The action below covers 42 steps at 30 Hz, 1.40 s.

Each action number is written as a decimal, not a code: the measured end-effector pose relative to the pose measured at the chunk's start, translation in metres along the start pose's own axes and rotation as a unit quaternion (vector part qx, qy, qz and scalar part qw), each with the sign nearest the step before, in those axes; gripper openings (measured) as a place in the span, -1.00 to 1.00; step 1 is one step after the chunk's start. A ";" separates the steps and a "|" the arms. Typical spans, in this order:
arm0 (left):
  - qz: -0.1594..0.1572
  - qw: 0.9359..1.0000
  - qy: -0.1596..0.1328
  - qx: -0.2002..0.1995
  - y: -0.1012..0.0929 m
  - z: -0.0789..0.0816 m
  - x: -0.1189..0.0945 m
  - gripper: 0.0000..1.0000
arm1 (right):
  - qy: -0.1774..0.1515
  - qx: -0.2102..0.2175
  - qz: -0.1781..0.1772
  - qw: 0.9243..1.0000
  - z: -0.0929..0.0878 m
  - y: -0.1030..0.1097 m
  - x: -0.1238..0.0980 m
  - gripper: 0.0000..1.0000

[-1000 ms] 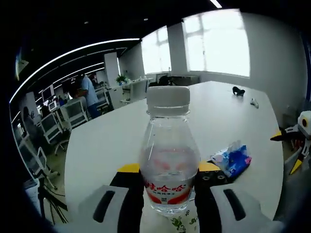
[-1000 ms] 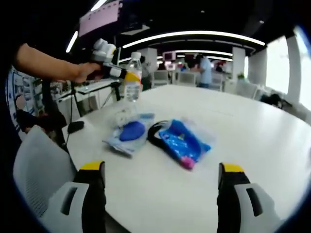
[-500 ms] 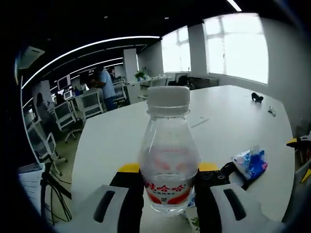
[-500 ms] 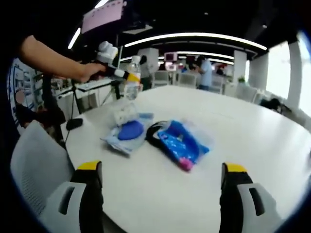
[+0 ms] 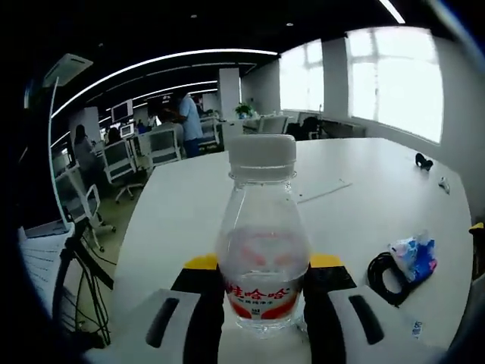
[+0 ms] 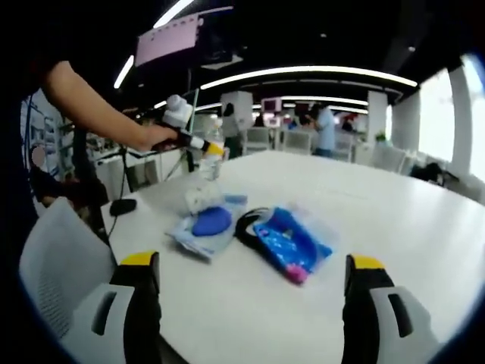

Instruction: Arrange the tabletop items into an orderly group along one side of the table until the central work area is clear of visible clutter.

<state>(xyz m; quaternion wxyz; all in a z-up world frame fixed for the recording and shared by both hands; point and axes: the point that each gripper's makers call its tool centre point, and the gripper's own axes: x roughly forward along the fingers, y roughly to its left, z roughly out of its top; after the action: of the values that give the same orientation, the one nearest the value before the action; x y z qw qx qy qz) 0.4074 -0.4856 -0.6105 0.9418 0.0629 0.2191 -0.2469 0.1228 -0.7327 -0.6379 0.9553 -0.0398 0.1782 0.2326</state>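
Observation:
A clear water bottle (image 5: 262, 243) with a white cap and a red label stands upright between my left gripper's (image 5: 262, 267) jaws, which are shut on it above the white table (image 5: 189, 220). In the right gripper view the same bottle (image 6: 211, 154) is held by a hand at the table's far left edge. My right gripper (image 6: 252, 262) is open and holds nothing. Just beyond it lie a blue patterned packet (image 6: 292, 243), a black cable coil (image 6: 246, 221) and a clear pouch with a round blue item (image 6: 203, 226). The packet (image 5: 414, 256) and coil (image 5: 384, 269) lie right of the bottle.
A small black object (image 5: 423, 161) and a white one (image 5: 443, 183) lie at the table's far end, with a thin strip (image 5: 322, 194) mid-table. A grey chair back (image 6: 53, 262) stands at the near left edge. Office desks, chairs and people fill the background.
The left gripper view has swung to the left with the bottle still held, so the packet and coil sit farther right. In the right gripper view the bottle appears slightly lower.

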 end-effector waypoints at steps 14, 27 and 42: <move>0.026 0.998 0.000 -0.054 0.010 -0.021 0.013 -0.21 | 0.028 -0.001 -0.001 1.000 -0.012 0.000 0.002 0.99; 0.054 0.997 0.000 -0.060 0.028 -0.037 0.020 -0.21 | 0.045 -0.004 -0.001 0.999 -0.019 -0.001 0.003 0.94; 0.067 0.996 -0.011 -0.061 0.024 -0.034 0.032 -0.20 | 0.072 -0.010 -0.002 0.997 -0.029 0.000 0.003 0.92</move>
<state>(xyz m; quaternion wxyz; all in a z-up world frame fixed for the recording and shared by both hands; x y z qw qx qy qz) 0.4311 -0.4708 -0.6547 0.9606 0.0167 0.2191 -0.1704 0.1165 -0.7361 -0.6661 0.9402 -0.0662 0.2437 0.2285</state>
